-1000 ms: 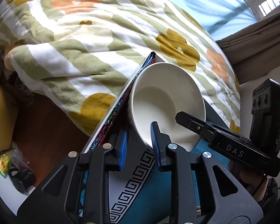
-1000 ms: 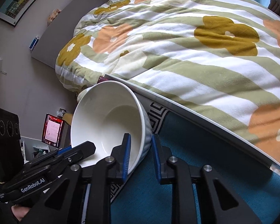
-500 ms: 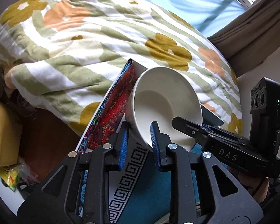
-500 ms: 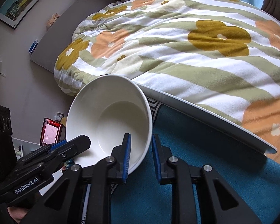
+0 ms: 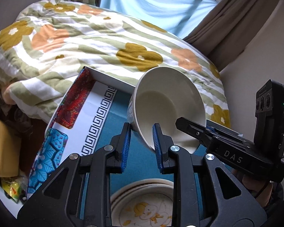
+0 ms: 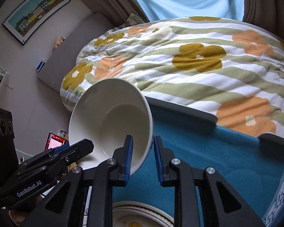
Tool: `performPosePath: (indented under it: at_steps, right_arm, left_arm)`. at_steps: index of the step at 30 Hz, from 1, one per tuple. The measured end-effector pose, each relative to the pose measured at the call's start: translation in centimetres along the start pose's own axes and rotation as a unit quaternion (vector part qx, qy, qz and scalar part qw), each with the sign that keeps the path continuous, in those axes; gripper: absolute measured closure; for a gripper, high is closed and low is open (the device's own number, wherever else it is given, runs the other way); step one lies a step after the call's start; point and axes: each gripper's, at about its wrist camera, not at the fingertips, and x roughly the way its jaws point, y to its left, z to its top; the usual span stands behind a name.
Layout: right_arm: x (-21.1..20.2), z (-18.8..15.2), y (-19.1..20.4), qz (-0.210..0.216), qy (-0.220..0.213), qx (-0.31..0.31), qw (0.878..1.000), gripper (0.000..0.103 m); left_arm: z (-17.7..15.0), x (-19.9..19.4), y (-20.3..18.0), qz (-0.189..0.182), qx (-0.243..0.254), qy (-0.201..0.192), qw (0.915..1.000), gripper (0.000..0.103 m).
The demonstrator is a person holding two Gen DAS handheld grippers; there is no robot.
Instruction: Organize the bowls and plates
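Both grippers share one white bowl [image 5: 168, 102], held tilted in the air above the blue tray [image 5: 111, 124] and a stack of plates [image 5: 142, 206]. The left gripper [image 5: 141, 147] and right gripper [image 6: 141, 155] each pinch opposite sides of the rim between their fingers, likely to steady it for placing.

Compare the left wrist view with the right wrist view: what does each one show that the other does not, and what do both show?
Only the left wrist view shows the tray's patterned side wall and its black key-pattern border. Only the right wrist view shows the framed picture on the wall and a red screen. Both show the white bowl gripped at its rim by the left claw and the right claw, the floral duvet and stacked plates below.
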Motion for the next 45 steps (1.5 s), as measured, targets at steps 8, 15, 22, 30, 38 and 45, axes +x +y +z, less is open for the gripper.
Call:
performPosePath:
  at_steps: [8,15,22,30,38,45]
  right_arm:
    - [-10.4,-6.6,-4.1,-0.04,-0.048,0.029,0.998,0.083]
    - [-18.1,-13.0,-8.8,-0.089,-0.076,0.08,0.99,0.083]
    - [-23.3,-18.7,-13.7,-0.128,-0.082,0.131,0.98,0.082]
    - [-22.8,-22.8,-16.9,-0.143,-0.05,0.169,0.974,0.082]
    - [-20.5,-25.0,-18.5,-0.133,-0.017,0.193,0.972,0.082]
    - [-19.3,-25.3,-18.4,-0.142,0.001,0.177,0.974,0.082]
  left_arm:
    - [-6.1,-3.2,-10.0,-0.036,0.053,0.001,0.9979,0.082]
    - [-12.7,-3.6,-18.9,-0.086,0.103,0.036,0.9903,0.082]
    - [-18.3,-2.0,-25.4,-0.118,0.143,0.089,0.9786,0.082]
    - [-22.1,1.2,-27.8,-0.087,0.182,0.144,0.9688,0.082]
    - [-24.3,3.6,-28.3,-0.034,0.217,0.17,0.9607,0.082]
    - [-24.8,5.2,-28.1,-0.005,0.23,0.182,0.9561,0.082]
